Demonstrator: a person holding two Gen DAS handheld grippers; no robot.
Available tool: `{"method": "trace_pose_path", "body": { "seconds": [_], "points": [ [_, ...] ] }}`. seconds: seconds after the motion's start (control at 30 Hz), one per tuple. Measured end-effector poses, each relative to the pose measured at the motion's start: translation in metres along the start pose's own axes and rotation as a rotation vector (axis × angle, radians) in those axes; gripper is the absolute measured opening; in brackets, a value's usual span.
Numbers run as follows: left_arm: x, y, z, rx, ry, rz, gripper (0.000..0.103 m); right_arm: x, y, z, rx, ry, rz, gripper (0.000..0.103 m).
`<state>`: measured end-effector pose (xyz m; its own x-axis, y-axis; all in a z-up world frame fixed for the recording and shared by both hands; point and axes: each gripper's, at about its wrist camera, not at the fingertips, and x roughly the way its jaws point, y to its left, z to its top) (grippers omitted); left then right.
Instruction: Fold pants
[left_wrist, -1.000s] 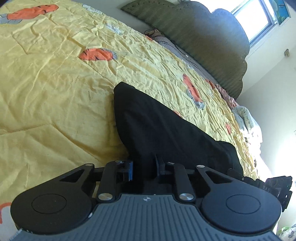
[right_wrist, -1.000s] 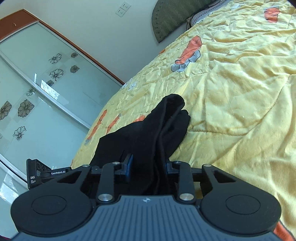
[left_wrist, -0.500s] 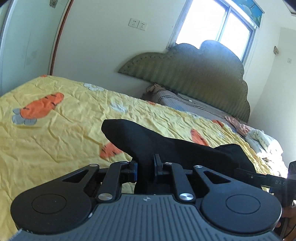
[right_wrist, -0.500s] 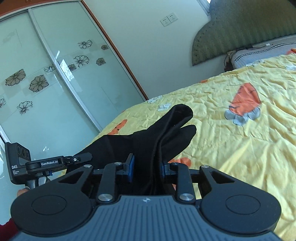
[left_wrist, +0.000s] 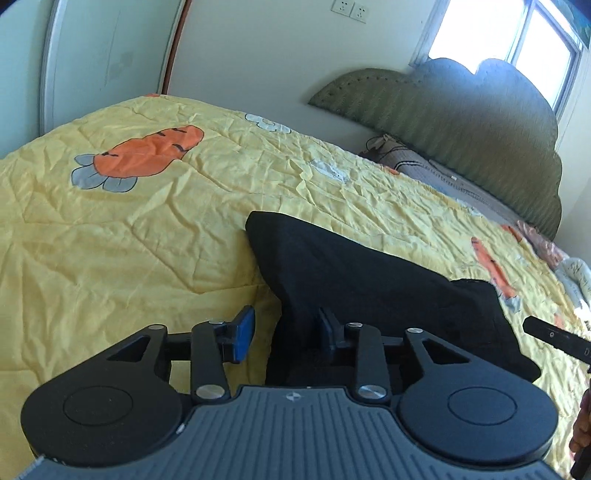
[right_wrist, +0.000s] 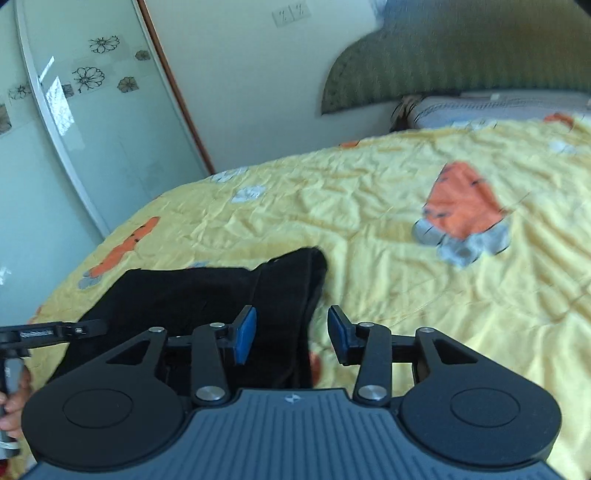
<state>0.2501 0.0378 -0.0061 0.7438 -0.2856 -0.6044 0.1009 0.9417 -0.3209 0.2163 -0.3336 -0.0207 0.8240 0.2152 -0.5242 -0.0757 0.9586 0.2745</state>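
Two grippers opening: left gripper (left_wrist: 284, 334) and right gripper (right_wrist: 291, 334), pads off folded black cloth pants (left_wrist: 369, 280) between them. Lying on crumpled yellow carrot-print bed quilt (left_wrist: 110, 229), far corner toward twelve o'clock.

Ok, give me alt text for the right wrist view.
The right gripper, jaws opening, sits over the edge of folded black pants lying on a yellow bedspread with orange carrot prints. The pads are not pressing the cloth.

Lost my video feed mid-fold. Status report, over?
Left gripper and right gripper jaws opening, pads off the cloth. Black pants folded, lying on the yellow quilt. Nothing in the way.
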Motion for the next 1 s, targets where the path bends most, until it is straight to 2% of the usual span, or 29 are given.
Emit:
{"method": "trace_pose_path", "body": {
  "seconds": [0.03, 0.07, 0.13, 0.2, 0.27, 0.3, 0.37, 0.43, 0.5, 0.53, 0.57, 0.67, 0.77, 0.87, 0.93, 1.0],
  "points": [
    [-0.007, 0.002, -0.003, -0.018, 0.005, -0.022, 0.040, -0.011, 0.006, 0.000, -0.052, -0.035, -0.028, 0.044],
    [-0.012, 0.003, -0.007, -0.032, 0.021, -0.037, 0.040, -0.020, 0.012, -0.001, -0.100, -0.059, -0.017, 0.044],
    [-0.012, 0.003, -0.018, -0.046, 0.067, -0.041, 0.041, -0.028, 0.025, -0.008, -0.171, -0.057, 0.079, 0.044],
    [-0.007, 0.002, -0.029, -0.030, 0.089, -0.015, 0.041, -0.023, 0.036, -0.016, -0.225, 0.007, 0.150, 0.044],
    [-0.011, 0.005, -0.030, -0.038, 0.079, 0.003, 0.040, -0.006, 0.043, -0.028, -0.281, 0.087, 0.117, 0.043],
    [-0.019, 0.005, -0.029, -0.061, 0.073, 0.017, 0.034, 0.001, 0.043, -0.034, -0.291, 0.093, 0.064, 0.043],
    [-0.038, 0.001, -0.029, -0.038, 0.028, 0.031, 0.029, -0.005, 0.043, -0.036, -0.234, 0.068, 0.008, 0.046],
    [-0.048, -0.004, -0.034, 0.001, 0.011, 0.073, 0.030, -0.024, 0.051, -0.039, -0.206, 0.033, 0.072, 0.047],
    [-0.042, -0.007, -0.040, 0.033, 0.060, 0.068, 0.030, -0.034, 0.063, -0.048, -0.224, 0.025, 0.150, 0.053],
    [-0.039, -0.006, -0.044, 0.034, 0.068, 0.081, 0.032, -0.032, 0.068, -0.053, -0.239, 0.046, 0.157, 0.058],
    [-0.040, -0.005, -0.046, 0.023, 0.062, 0.085, 0.033, -0.027, 0.071, -0.059, -0.254, 0.068, 0.147, 0.058],
    [-0.051, -0.003, -0.047, -0.008, 0.082, 0.036, 0.032, -0.017, 0.072, -0.075, -0.245, 0.142, 0.096, 0.058],
    [-0.057, 0.003, -0.050, -0.045, 0.089, -0.003, 0.032, -0.033, 0.073, -0.081, -0.213, 0.145, 0.114, 0.061],
    [-0.057, 0.015, -0.046, -0.123, 0.056, -0.054, 0.039, -0.045, 0.071, -0.084, -0.168, 0.161, 0.206, 0.063],
    [-0.049, 0.026, -0.040, -0.194, 0.029, -0.088, 0.062, -0.044, 0.067, -0.083, -0.091, 0.178, 0.257, 0.063],
    [-0.035, 0.037, -0.036, -0.277, 0.066, -0.097, 0.064, -0.041, 0.065, -0.082, -0.001, 0.196, 0.327, 0.063]
  ]
}}
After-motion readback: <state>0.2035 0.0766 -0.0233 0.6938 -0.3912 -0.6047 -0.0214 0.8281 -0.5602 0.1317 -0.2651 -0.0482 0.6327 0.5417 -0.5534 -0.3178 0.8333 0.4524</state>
